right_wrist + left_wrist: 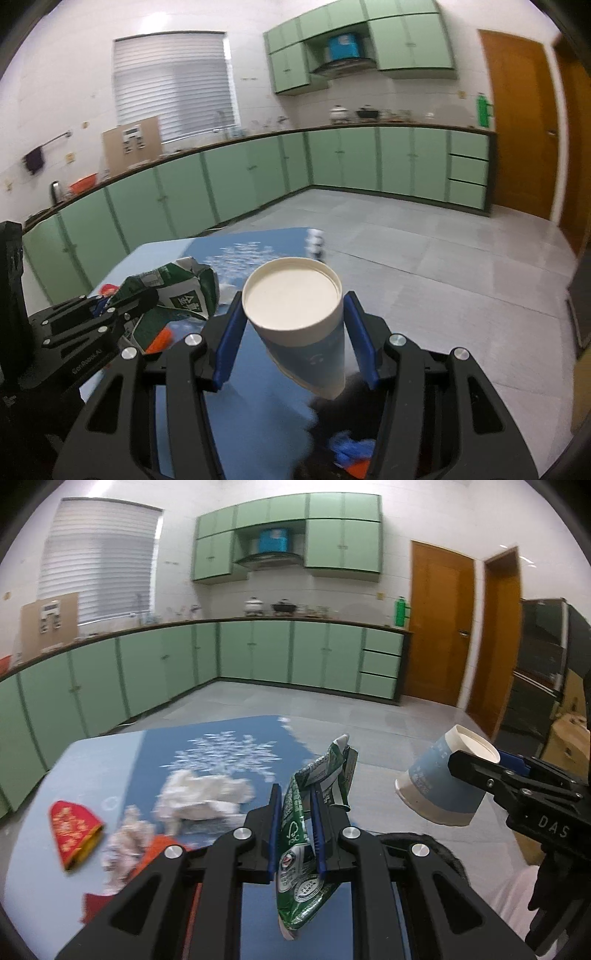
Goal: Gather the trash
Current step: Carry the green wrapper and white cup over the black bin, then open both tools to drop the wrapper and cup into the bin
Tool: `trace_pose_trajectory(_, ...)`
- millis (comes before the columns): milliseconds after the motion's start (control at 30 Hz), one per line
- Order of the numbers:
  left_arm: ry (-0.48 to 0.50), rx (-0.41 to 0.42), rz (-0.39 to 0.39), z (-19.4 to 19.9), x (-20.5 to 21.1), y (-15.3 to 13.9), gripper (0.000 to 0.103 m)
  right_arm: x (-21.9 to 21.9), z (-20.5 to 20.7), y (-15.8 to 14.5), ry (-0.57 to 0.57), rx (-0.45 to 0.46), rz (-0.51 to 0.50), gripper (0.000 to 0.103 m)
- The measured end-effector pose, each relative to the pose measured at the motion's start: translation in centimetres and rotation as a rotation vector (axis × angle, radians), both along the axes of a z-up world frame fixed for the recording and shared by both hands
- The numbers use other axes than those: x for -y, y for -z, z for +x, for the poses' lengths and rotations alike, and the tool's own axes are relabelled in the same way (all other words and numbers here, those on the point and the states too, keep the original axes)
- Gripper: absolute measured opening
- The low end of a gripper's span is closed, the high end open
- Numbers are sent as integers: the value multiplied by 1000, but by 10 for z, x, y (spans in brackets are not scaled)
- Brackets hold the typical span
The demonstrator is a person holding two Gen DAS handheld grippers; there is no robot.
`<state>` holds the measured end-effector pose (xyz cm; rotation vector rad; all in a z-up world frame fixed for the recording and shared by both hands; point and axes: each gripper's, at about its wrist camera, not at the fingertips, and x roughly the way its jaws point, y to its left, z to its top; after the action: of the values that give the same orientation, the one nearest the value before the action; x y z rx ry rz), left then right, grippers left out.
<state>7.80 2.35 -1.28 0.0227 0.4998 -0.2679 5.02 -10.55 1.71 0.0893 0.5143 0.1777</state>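
Note:
My left gripper (295, 794) is shut on a crushed green and white carton (314, 812) and holds it above the blue table (107, 753). The carton also shows in the right wrist view (173, 291), with the left gripper (136, 301) around it. My right gripper (293, 295) is shut on a blue and white paper cup (299, 317), held tilted off the table's right side. The cup (439, 782) and right gripper (476, 764) also show in the left wrist view. Crumpled white tissue (207, 794), a red packet (74, 827) and a pinkish paper wad (127, 838) lie on the table.
A dark bin opening with blue and orange scraps (351, 450) lies below the right gripper. Green kitchen cabinets (258, 653) line the far walls. Wooden doors (439, 624) stand at the right. Cardboard boxes (565, 738) sit at the far right.

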Motion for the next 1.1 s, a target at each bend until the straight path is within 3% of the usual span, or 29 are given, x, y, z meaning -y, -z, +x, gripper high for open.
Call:
trace_pose_trajectory(267,141,-18,-2,-1,64,11,15,64,-27,14,157,-16,-9,51)
trace_pose_trajectory(500,216,-32,11,1,112,22,15,93,-40,30,228,-32,-9,52)
trace_pose_trajectory(933,290,-82,24,15,151,43,16,126,-46,57,311,-76,0,53)
trace_pose_trajectory(967,297,-92,14,17,152,44,17,127,-45,58,315,-80,1,53)
trace_pose_trajectory(1033,302,-105,0,21,150,44,29,130,-42,60,323,-93,5,63)
trace_pose_trajectory(1100,300,-111,-12,23,148,42,38,132,-43,64,341,-97,11,65)
